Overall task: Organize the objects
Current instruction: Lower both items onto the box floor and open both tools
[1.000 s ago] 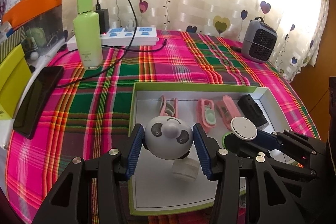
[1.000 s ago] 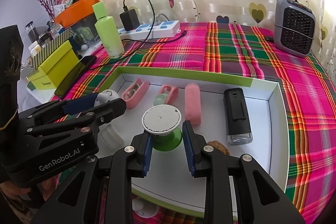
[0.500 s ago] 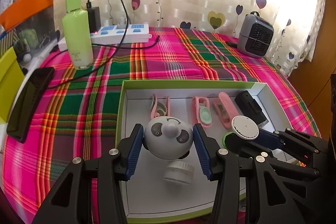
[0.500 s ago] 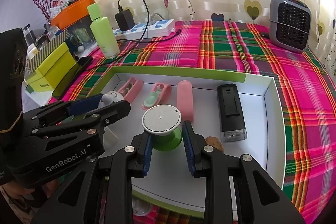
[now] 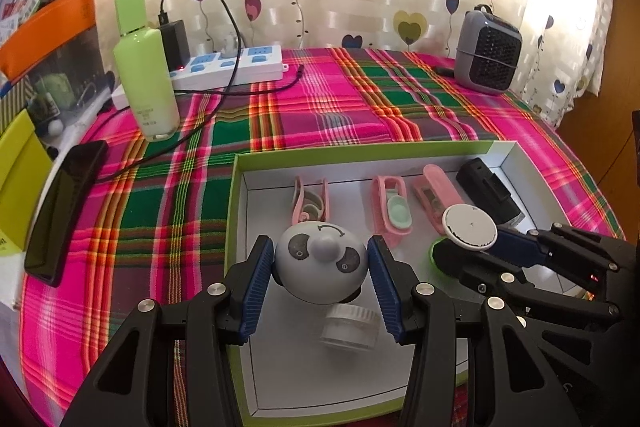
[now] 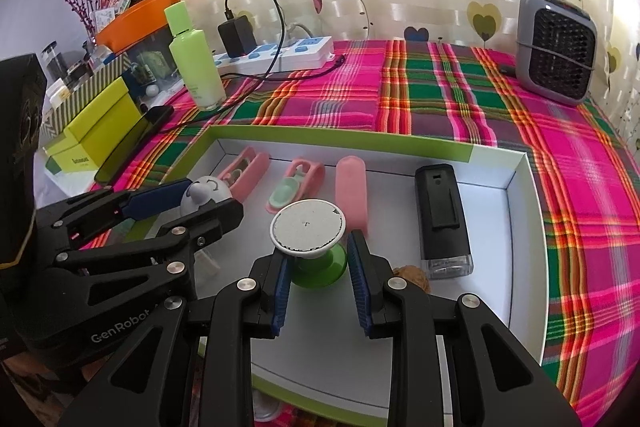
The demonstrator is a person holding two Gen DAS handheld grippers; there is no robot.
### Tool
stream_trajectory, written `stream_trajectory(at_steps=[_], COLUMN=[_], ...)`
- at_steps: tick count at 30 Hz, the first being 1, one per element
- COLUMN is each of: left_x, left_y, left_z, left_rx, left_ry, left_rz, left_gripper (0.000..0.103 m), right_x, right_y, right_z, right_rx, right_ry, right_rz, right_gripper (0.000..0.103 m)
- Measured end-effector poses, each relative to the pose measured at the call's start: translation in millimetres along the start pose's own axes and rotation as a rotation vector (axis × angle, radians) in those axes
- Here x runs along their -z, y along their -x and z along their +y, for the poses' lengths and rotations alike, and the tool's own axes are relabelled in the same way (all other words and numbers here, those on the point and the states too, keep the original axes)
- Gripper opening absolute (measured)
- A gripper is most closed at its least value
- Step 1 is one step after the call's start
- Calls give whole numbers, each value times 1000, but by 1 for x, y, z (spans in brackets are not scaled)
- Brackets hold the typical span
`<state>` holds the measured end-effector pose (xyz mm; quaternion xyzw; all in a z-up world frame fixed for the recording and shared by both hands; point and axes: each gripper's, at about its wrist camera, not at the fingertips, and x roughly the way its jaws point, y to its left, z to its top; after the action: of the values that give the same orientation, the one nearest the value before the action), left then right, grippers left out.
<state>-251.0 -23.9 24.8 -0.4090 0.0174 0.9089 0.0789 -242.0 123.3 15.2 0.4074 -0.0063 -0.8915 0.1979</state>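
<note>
My left gripper is shut on a round grey panda-faced toy, held just above the left part of a white tray with a green rim. A small clear jar stands in the tray under the toy. My right gripper is shut on a green suction stand with a white disc top, over the tray's middle. In the right wrist view the left gripper and the panda toy show at the left. The right gripper and the stand's disc appear at the right of the left wrist view.
Three pink clips, a black device and a brown nut lie in the tray. On the plaid cloth stand a green bottle, a power strip with cable, a phone and a small grey heater.
The left gripper has rolled slightly with the panda toy still in it. The right gripper keeps its hold on the green stand in the same place.
</note>
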Motion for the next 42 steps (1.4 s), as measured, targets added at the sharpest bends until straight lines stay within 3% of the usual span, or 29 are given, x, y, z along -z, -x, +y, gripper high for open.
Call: stream_trajectory(at_steps=[42], left_x=[1], left_y=[0], left_z=[-1], left_rx=[-19], left_ry=[-21], left_rz=[6], left_gripper=[48], right_x=[4], right_y=[-1], right_z=[-3], right_rx=[-8], right_ry=[-17], right_rz=[10], right_gripper=[32])
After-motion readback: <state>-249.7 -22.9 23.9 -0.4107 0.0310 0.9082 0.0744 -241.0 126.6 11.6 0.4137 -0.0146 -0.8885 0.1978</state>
